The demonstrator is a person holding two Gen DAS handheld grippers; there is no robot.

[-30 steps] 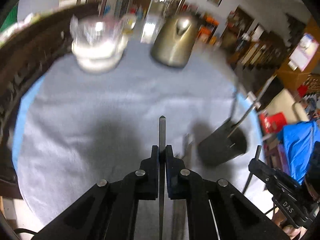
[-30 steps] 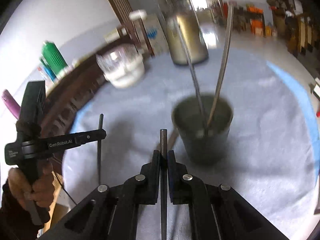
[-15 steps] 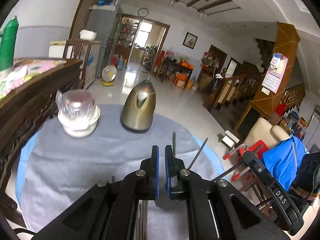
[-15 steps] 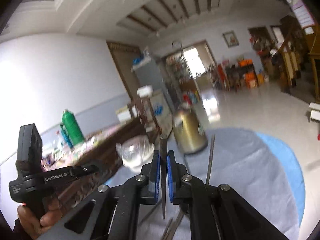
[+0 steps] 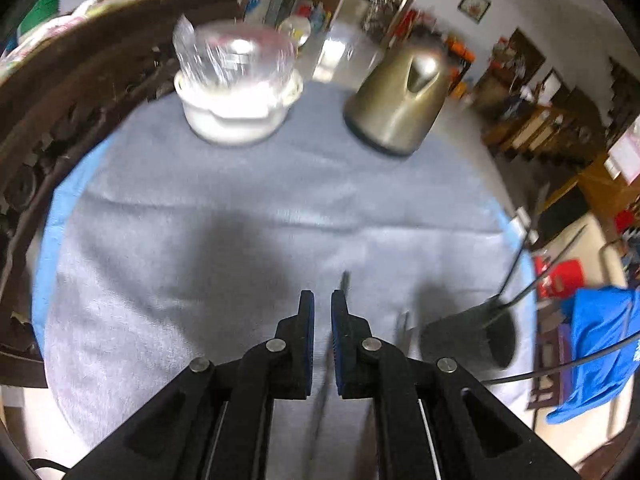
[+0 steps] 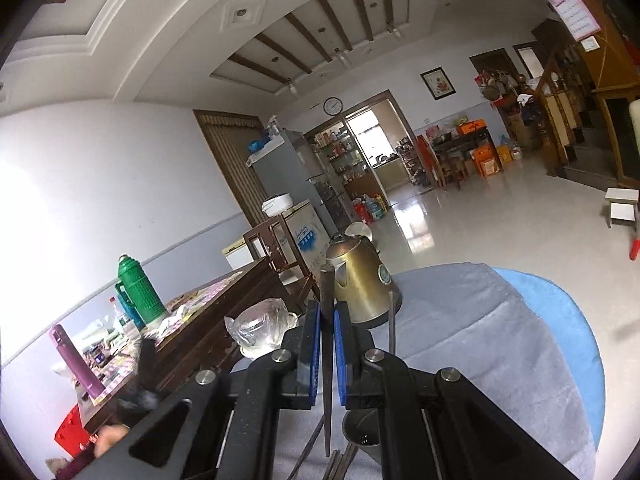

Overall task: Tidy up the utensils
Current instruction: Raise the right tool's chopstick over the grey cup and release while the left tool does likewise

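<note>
Left wrist view: the left gripper [image 5: 322, 312] hovers over a round table covered by a grey cloth [image 5: 240, 216] with a blue edge; its two black fingers with blue pads stand slightly apart, with nothing between them. A dark, thin utensil [image 5: 338, 320] lies on the cloth just beside and partly under the right-hand finger — blurred, so its kind cannot be told. A second slim utensil [image 5: 403, 326] lies on the cloth between the gripper and a dark cylindrical holder [image 5: 468, 338], which stands near the table's right edge. Two thin rods [image 5: 532, 280] rise out of the holder, leaning toward the upper right. At the far side of the table stand a white bowl [image 5: 238, 112] with a crumpled clear bag on top and, beside it, a brass-coloured kettle [image 5: 400, 100]. Right wrist view: the right gripper [image 6: 327, 312] is tilted up toward the room; its blue-padded fingers are closed on a dark, slender chopstick [image 6: 327, 344], held lengthwise so that one end projects past the fingertips and the other tapers down toward the camera. Beneath the fingers the rim of the holder [image 6: 362, 436] shows, with one thin rod [image 6: 392, 328] standing up from it to the right of the gripper, and several more utensils [image 6: 340, 464] lying on the cloth at the bottom edge. Beyond are the kettle [image 6: 358, 280], the bagged bowl [image 6: 260, 330], and a wooden sideboard [image 6: 208, 320] bearing a green thermos [image 6: 138, 288].
</note>
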